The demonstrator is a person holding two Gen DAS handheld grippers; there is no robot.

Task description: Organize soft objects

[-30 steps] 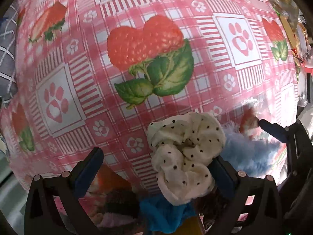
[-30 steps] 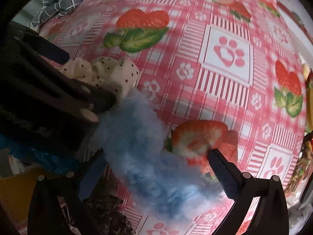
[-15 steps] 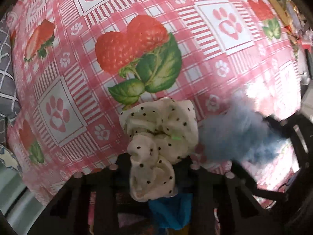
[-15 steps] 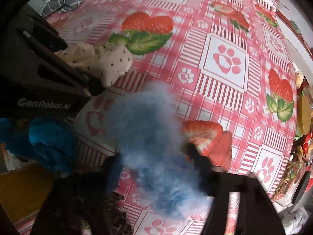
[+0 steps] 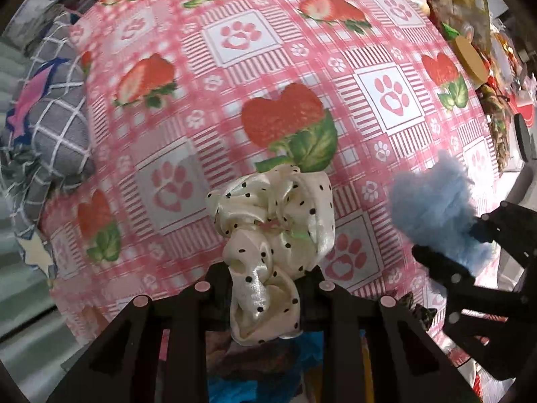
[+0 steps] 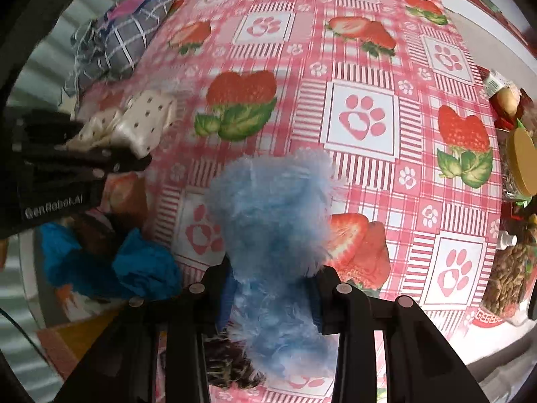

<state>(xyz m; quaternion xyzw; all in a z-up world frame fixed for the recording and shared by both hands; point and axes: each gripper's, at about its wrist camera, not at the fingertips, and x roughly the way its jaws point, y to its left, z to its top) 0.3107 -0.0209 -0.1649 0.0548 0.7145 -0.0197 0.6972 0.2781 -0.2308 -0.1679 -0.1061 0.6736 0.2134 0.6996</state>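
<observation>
My left gripper (image 5: 265,275) is shut on a cream satin scrunchie with black dots (image 5: 275,235) and holds it above the strawberry tablecloth (image 5: 235,127). My right gripper (image 6: 272,285) is shut on a fluffy light-blue scrunchie (image 6: 272,215), also lifted off the cloth. In the left wrist view the blue scrunchie (image 5: 433,208) shows at the right, held by the right gripper. In the right wrist view the cream scrunchie (image 6: 141,124) shows at the left in the left gripper. A bright blue scrunchie (image 6: 141,268) and a dark patterned one (image 6: 228,366) lie below.
A grey checked cushion (image 5: 53,117) lies at the table's left edge. Jars and snack packets (image 6: 517,168) crowd the right edge, one with a tan lid (image 5: 470,57). An orange-brown box edge (image 6: 77,336) sits near the pile of scrunchies.
Both grippers went from open to shut, each on its scrunchie, and both have lifted up and away from the tablecloth.
</observation>
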